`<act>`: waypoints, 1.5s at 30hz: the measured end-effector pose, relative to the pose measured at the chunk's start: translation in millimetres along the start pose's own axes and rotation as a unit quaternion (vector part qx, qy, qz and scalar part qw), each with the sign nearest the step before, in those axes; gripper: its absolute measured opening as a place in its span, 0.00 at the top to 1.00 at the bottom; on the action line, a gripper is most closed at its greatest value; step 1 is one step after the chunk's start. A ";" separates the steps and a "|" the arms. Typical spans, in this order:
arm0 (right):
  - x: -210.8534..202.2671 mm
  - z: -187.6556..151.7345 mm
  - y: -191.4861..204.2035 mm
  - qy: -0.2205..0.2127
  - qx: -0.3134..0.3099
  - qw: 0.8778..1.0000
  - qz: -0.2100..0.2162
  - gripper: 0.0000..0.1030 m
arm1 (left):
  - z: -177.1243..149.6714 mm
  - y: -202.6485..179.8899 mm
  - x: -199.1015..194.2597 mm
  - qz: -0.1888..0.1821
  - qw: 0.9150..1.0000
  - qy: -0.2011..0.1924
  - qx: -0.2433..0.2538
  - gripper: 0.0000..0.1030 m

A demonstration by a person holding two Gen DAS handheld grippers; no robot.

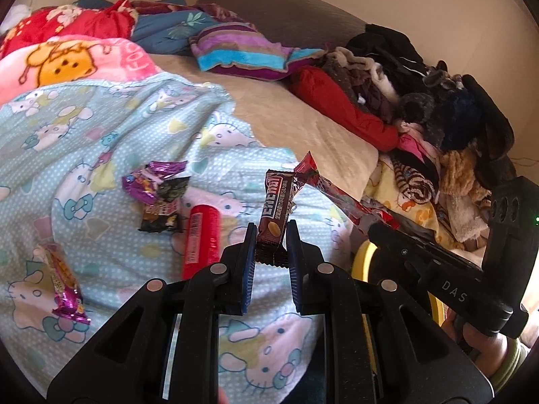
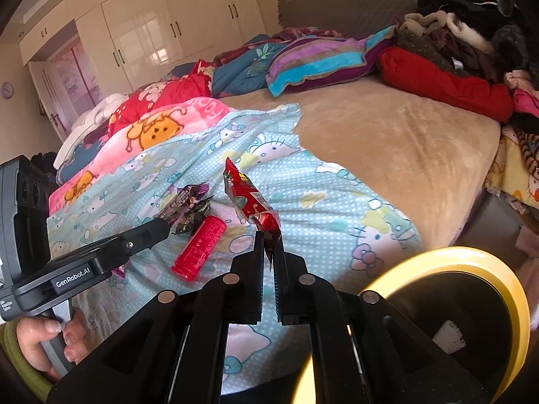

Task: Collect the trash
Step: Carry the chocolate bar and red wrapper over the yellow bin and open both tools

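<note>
On the bed's pale blue cartoon-cat quilt [image 1: 101, 141], each claw pinches litter clear, seemingly bound for the yellow-rimmed black bin [image 2: 505, 289]: left claw [image 1: 271, 239] a brown foil snack-bar wrapper [image 1: 273, 215], right claw [image 2: 268, 244] a crumpled red foil packet [image 2: 247, 198].

1. We read "GenRobot.AI" on the left gripper [image 2: 161, 229] body.
2. We read "DAS" on the right gripper [image 1: 374, 227] body.
3. The brown snack wrapper [image 1: 274, 215] shows large letters, possibly "EMEMOI".
4. The pink blanket [image 2: 188, 114] shows "FOO".
</note>
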State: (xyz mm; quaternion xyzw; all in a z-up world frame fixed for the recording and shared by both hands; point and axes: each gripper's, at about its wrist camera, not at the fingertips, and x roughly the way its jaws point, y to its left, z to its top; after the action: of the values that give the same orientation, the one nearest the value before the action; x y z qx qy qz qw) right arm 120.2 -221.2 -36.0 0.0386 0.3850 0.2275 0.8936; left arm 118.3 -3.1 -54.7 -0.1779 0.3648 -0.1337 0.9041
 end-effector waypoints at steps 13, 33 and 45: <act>-42.6 -12.0 -23.7 -0.029 0.025 0.999 -0.014 0.95 | -4.7 -34.6 0.5 -0.012 0.999 0.004 0.039 0.88; -88.7 -37.4 -78.1 -0.053 0.070 0.995 -0.057 0.95 | -14.9 -91.0 5.5 -0.040 0.994 0.015 0.103 0.88; -107.7 -53.9 -106.1 -0.058 0.090 0.991 -0.077 0.95 | -25.8 -126.1 11.9 -0.052 0.989 0.028 0.139 0.88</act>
State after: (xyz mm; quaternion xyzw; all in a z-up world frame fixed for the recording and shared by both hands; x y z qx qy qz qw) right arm 57.6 -368.7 -27.5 0.1022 0.3531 0.1203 0.9222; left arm 94.2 -127.0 -26.4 -0.0659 0.3577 -0.2350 0.9014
